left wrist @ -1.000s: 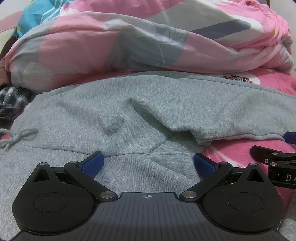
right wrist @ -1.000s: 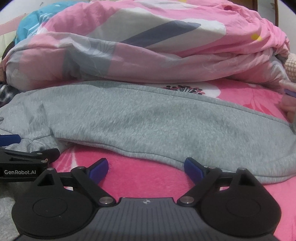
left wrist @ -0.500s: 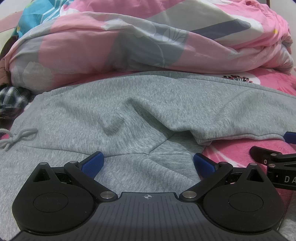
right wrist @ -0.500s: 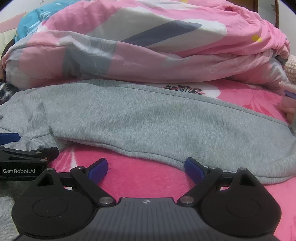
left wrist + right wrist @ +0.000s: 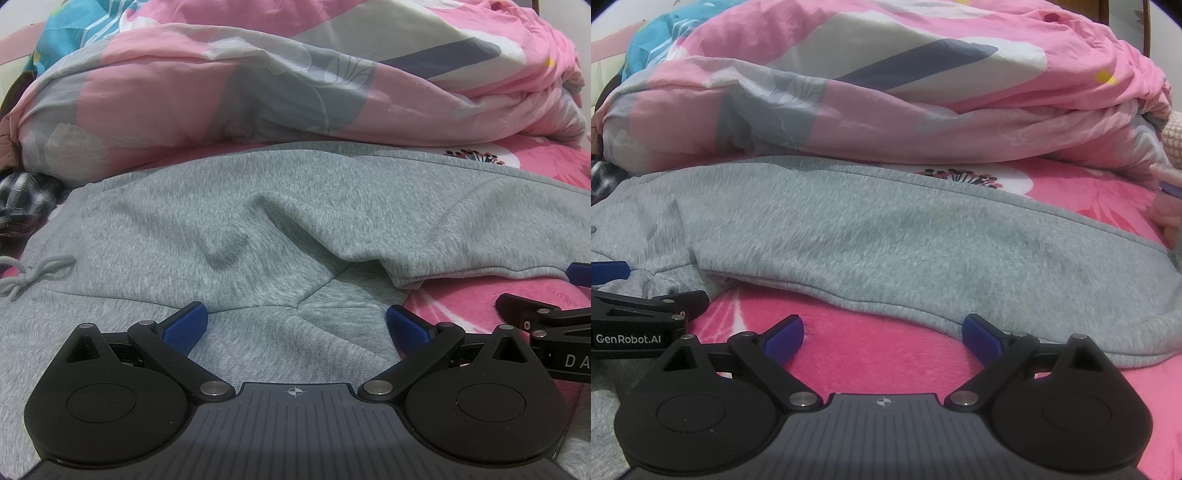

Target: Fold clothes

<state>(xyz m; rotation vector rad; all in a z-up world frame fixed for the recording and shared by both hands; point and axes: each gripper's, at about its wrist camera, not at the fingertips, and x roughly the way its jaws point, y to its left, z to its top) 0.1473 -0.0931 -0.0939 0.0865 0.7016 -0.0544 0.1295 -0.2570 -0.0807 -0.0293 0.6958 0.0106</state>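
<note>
Grey sweatpants flat, lengthwise left-right, waist left.

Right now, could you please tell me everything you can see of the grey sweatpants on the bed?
The grey sweatpants look like heathered fleece knit. They lie spread and wrinkled on the pink blanket, far edge against the heaped quilt. A drawstring is tied at the waist end on the left; seams meet at the crotch, and one leg runs to the right. The open left gripper is over the crotch; the open right gripper is by the leg's near edge.
</note>
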